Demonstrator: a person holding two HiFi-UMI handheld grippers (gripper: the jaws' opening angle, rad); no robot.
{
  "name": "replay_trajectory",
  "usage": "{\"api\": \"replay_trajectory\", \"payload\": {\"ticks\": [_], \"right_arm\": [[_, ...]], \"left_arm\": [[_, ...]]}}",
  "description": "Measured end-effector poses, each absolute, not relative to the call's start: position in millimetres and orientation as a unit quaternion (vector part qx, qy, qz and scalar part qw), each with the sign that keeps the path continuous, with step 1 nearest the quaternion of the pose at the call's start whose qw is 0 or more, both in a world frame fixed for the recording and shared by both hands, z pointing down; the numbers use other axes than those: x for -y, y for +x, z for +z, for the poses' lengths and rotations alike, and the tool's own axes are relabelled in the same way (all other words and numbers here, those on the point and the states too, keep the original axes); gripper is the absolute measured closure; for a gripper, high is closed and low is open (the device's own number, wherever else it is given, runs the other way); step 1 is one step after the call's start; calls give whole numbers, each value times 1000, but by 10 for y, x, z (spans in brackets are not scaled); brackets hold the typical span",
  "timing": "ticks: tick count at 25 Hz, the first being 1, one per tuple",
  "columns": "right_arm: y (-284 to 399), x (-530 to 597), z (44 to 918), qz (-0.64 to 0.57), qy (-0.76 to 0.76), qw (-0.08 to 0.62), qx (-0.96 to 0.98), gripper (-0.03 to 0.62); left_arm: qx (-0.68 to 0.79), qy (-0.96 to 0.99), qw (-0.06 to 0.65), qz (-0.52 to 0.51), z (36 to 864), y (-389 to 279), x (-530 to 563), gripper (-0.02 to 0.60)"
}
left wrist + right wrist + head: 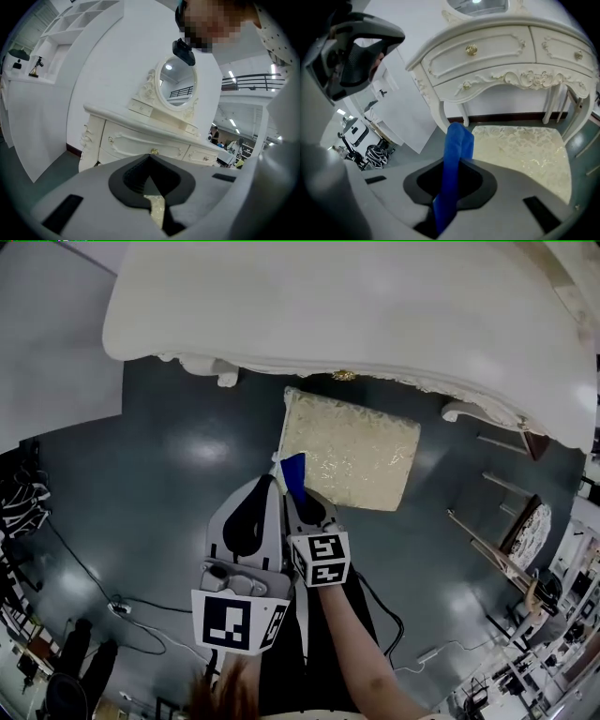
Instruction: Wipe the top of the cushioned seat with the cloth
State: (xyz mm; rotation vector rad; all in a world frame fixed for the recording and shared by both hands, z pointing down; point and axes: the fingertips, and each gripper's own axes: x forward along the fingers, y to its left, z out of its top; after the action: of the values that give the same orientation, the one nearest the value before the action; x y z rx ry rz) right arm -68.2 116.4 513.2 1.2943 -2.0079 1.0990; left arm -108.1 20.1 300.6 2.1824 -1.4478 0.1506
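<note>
The square cream brocade cushioned seat [352,448] stands on the dark glossy floor [159,484], just in front of the white carved wooden dressing table [375,306]. An oval framed mirror [177,84] stands at the back of the tabletop. The folded blue cloth [293,472] sticks up between the jaws of the right gripper [296,491], at the seat's near left corner. The left gripper [265,486] sits close beside it on the left, over the floor. Thin black cables [94,587] trail on the floor farther left.
</note>
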Motion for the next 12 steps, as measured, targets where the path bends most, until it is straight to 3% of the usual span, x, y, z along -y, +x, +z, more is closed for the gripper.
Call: {"api": "replay_trajectory", "payload": {"ticks": [12], "right_arm": [[502,-850,3235,325,564,167,741,533]], "left_arm": [[488,851,191,-23,1583,-506,61,583]]}}
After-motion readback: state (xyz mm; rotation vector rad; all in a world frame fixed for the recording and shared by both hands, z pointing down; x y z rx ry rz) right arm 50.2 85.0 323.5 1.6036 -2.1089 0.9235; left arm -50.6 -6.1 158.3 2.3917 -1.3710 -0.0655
